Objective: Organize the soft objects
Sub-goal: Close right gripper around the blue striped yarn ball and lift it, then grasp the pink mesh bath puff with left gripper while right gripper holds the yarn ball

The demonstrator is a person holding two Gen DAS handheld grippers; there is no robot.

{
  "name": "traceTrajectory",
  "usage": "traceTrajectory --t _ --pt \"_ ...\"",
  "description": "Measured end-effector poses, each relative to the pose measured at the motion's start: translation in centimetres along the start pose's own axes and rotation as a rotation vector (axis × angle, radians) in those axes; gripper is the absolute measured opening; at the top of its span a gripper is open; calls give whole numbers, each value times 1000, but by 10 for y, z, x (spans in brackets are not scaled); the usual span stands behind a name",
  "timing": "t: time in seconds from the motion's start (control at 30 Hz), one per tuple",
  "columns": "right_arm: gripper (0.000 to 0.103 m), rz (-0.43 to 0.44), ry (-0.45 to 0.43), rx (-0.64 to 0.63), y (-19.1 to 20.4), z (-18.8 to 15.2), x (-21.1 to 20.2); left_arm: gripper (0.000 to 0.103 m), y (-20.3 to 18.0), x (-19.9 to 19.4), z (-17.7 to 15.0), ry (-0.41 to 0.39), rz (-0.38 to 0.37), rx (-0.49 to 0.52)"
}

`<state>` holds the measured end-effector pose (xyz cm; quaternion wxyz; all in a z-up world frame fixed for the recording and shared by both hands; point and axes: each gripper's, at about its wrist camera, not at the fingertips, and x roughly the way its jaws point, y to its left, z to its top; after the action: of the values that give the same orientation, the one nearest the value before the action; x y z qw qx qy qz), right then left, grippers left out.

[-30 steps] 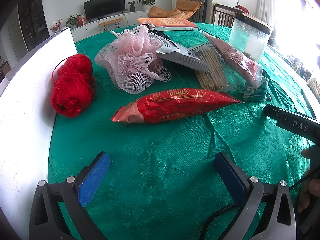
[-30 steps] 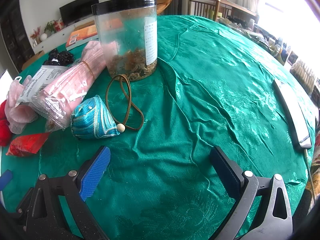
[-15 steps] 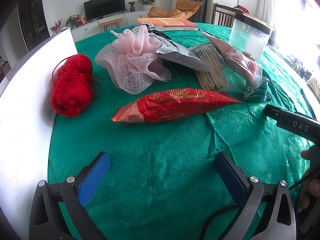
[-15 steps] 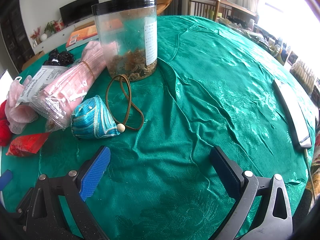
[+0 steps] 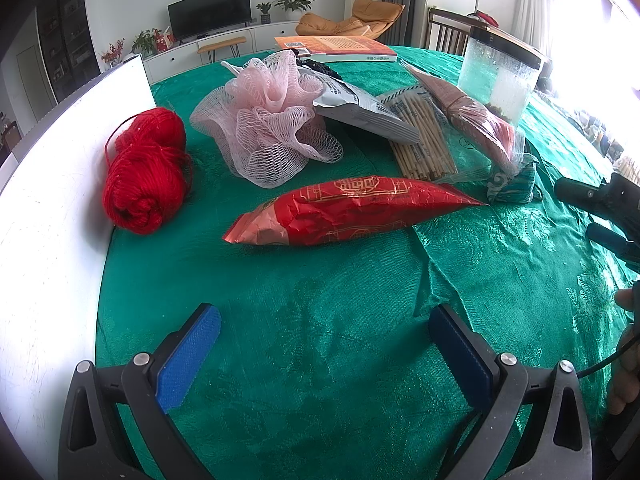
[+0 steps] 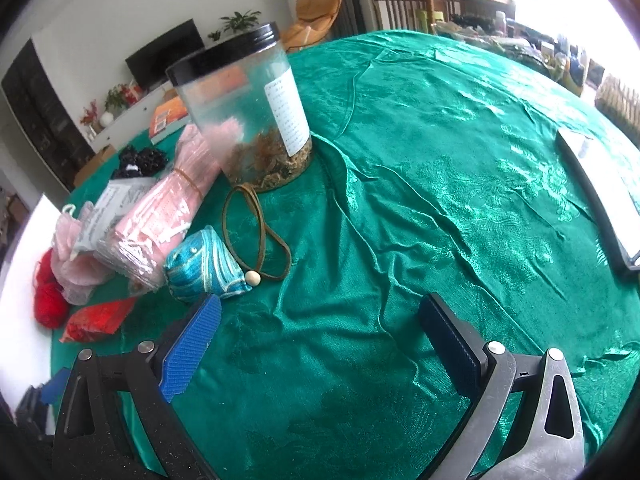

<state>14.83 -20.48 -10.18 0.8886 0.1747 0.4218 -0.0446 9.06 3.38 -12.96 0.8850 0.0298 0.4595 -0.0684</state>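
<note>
1. Two grippers are held low over the green tablecloth (image 5: 320, 320). The left gripper (image 5: 324, 344) is spread wide, and nothing is gripped between its blue pads (image 5: 188, 356).
2. The right gripper (image 6: 320, 340) is likewise spread wide and empty; its left pad (image 6: 192, 348) is positioned just beside the teal embroidered pouch (image 6: 204, 264).
3. A red foil packet (image 5: 352, 210) is laid flat ahead of the left gripper.
4. A red yarn ball (image 5: 146, 172) is seen against the white board (image 5: 52, 200), with a pink mesh bath sponge (image 5: 268, 120) near it.
5. A pack of wooden sticks (image 5: 424, 140) and a pink bundle (image 6: 168, 200) are placed beside the black-lidded clear jar (image 6: 244, 108).
6. A brown cord loop (image 6: 256, 232) with a bead is attached at the pouch.
</note>
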Motion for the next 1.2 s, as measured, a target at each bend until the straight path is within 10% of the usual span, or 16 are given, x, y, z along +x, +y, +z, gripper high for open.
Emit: traceTrajectory --t 0.2,0.47,0.57,0.93,1.2 --pt "100 130 13 41 -5 9 0 103 0 0 0 0 1 -1" --pt "97 172 134 -428 67 26 49 103 0 0 0 0 1 -1" --pt "58 197 102 -453 65 31 50 103 0 0 0 -1 1 -2" --pt "47 54 -91 -29 -27 50 16 103 1 1 0 3 0 0" --pt "47 80 -121 16 -43 47 4 103 1 -30 34 -21 -55 -18"
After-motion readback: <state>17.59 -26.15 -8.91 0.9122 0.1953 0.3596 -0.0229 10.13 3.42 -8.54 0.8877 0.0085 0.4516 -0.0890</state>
